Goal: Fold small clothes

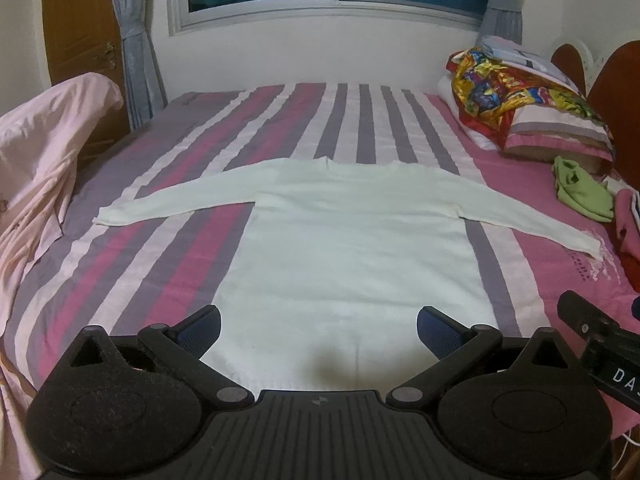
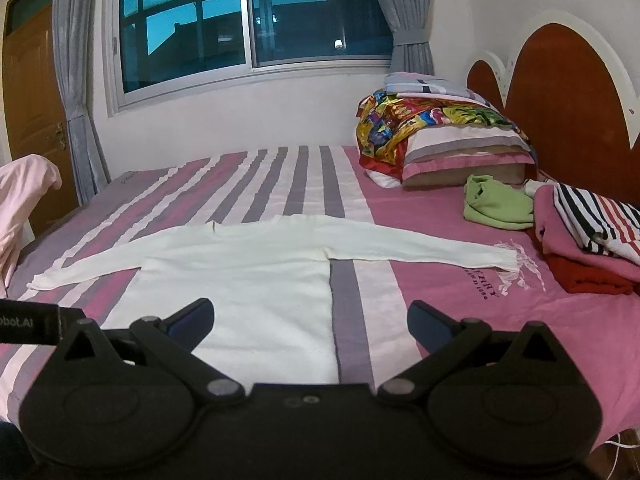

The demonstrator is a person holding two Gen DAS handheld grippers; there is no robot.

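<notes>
1. Left wrist view: a white sweater (image 1: 352,240) lies flat on the striped bed (image 1: 168,216), both sleeves spread out to the side edges.
2. The left gripper (image 1: 319,330) hangs over the sweater's bottom hem, jaws wide apart, holding nothing.
3. The right gripper (image 2: 311,322) sits over the sweater's right side, jaws wide apart, empty too.
4. A green cloth (image 2: 498,202) lies near the bed's right edge.

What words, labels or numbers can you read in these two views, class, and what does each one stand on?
"DA", cut off by the frame edge: right gripper's label.
"obot.AI", start cut off: left gripper's label.
Dark lettering under the horse print on the pink bedsheet: too blurred to read.
</notes>
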